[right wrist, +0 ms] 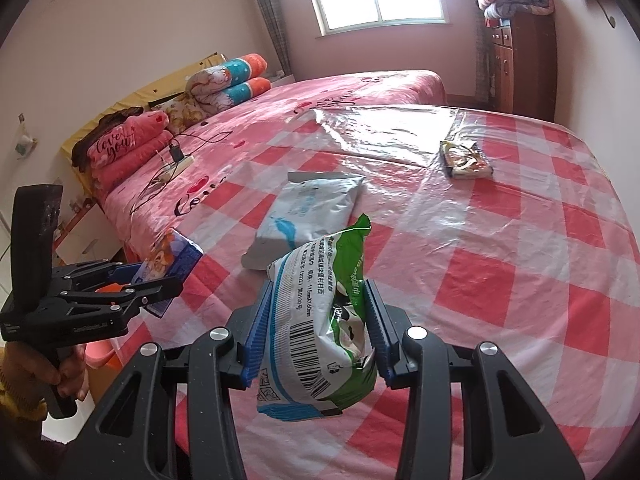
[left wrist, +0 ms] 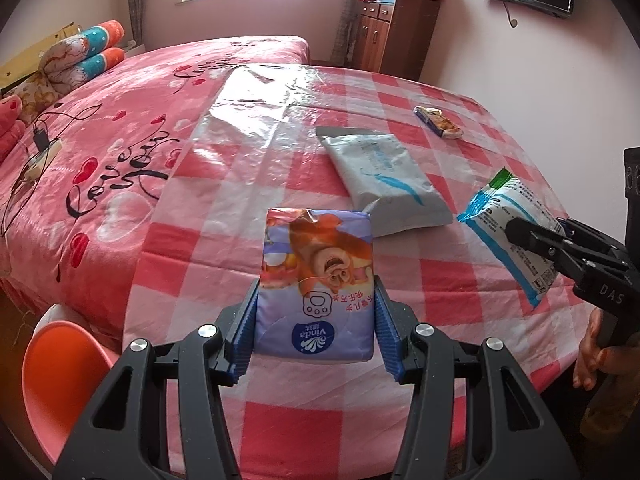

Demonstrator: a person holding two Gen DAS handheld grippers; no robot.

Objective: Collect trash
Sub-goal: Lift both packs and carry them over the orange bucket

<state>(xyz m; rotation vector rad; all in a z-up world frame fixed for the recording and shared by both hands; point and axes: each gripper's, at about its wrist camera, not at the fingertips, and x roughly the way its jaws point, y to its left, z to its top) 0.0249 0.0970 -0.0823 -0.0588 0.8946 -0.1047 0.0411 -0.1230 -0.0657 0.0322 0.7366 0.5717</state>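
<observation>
Seen from the left wrist, the left gripper (left wrist: 316,316) is clenched on a purple tissue pack (left wrist: 316,280), its blue pads pressing both sides and the pack's long axis running straight out from the jaws, clear of the checked pink cloth on the counter (left wrist: 460,280). To the right, the right gripper (left wrist: 532,236) grasps a crumpled green-and-white wrapper (left wrist: 516,216) in the air. Two pieces remain on the cloth — a flat grey pouch (left wrist: 384,176) just beyond the tissue pack, lying on a diagonal from far-left to near-right, and a small snack wrapper (left wrist: 438,122) farther off toward the far right. From the right wrist, the same green-and-white wrapper (right wrist: 320,328) sits squeezed between the right gripper (right wrist: 320,320) pads, while the left gripper (right wrist: 160,280) carries the tissue pack (right wrist: 176,258) at the left edge, a hand (right wrist: 68,372) on its handle. The grey pouch (right wrist: 308,212) lies directly ahead; the snack wrapper (right wrist: 466,156) — farther, to the right — looks nearer the right hand. Both grippers being full, each load likely has to be dropped off first; no bin shows.
</observation>
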